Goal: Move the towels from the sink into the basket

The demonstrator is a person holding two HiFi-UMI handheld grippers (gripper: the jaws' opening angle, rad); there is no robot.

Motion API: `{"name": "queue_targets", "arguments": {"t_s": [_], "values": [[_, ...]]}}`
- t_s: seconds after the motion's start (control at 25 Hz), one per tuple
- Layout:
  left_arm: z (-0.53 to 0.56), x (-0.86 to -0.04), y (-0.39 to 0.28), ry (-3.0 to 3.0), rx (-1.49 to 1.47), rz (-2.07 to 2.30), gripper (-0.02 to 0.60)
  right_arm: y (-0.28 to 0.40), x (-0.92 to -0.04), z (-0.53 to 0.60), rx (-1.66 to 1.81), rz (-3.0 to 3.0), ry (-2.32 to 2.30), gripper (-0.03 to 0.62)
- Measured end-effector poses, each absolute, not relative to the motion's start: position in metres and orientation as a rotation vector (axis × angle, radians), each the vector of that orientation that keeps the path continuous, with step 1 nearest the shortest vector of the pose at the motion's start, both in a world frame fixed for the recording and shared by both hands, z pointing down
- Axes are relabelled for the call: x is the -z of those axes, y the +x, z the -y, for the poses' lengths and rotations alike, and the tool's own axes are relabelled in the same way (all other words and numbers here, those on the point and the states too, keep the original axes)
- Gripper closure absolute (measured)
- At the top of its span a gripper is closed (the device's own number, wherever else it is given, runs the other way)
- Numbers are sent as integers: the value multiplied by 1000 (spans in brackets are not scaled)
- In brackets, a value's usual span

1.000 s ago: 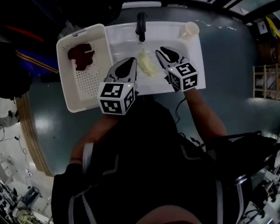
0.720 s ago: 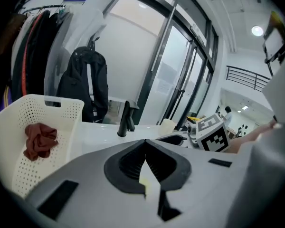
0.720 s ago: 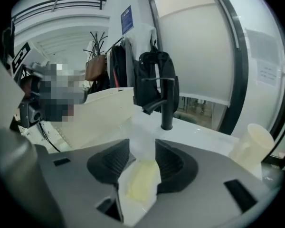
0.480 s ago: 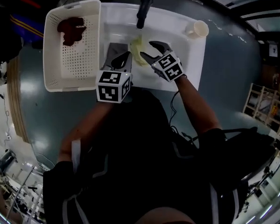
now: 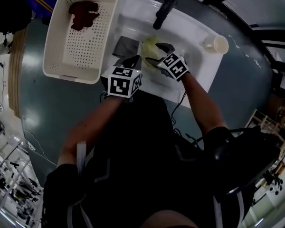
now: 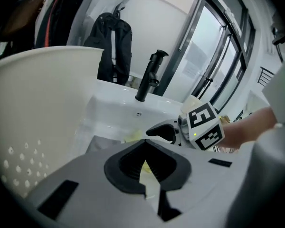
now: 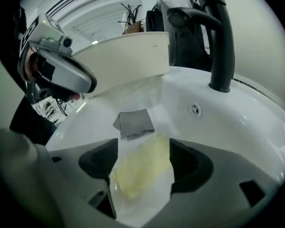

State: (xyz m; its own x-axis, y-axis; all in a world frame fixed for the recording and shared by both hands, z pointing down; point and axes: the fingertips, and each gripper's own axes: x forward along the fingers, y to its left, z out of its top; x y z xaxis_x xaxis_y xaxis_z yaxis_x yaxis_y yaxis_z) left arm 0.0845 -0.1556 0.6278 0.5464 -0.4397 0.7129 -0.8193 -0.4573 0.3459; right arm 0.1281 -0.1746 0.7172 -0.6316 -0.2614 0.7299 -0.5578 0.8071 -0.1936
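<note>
Just opened wide, right gripper [image 7: 141,152] fingers [image 7: 192,165] flank yellow towel [image 7: 141,172]; faucet [image 7: 222,46], grey towel [image 7: 134,122] beyond.

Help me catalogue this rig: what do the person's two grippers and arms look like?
Both the left gripper and the right gripper have grey bodies with black ribbed pads. Each carries a cube of black-and-white square markers; the right one's shows a small green light. A thin dark cable runs by the right forearm. The person wears a dark top with pale sleeve stripes.

Grey shells on left gripper [image 5: 131,61] and right gripper [image 5: 155,55]; black ribbed pads [image 7: 98,162]; white cubes [image 5: 123,81], black square markers. Dark short-sleeved top [image 5: 142,175].
</note>
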Motion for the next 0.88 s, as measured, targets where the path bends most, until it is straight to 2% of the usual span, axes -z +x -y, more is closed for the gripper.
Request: {"name": "queue_targets", "arguments": {"t_s": [0.44,0.88], "values": [[146,-637,79,2050,-754,1033,580,124,-771,184,-316,2187,389,255],[146,-616,81,2122,-739,1017,580,126,-782,175,-361,2190,433,385]]}}
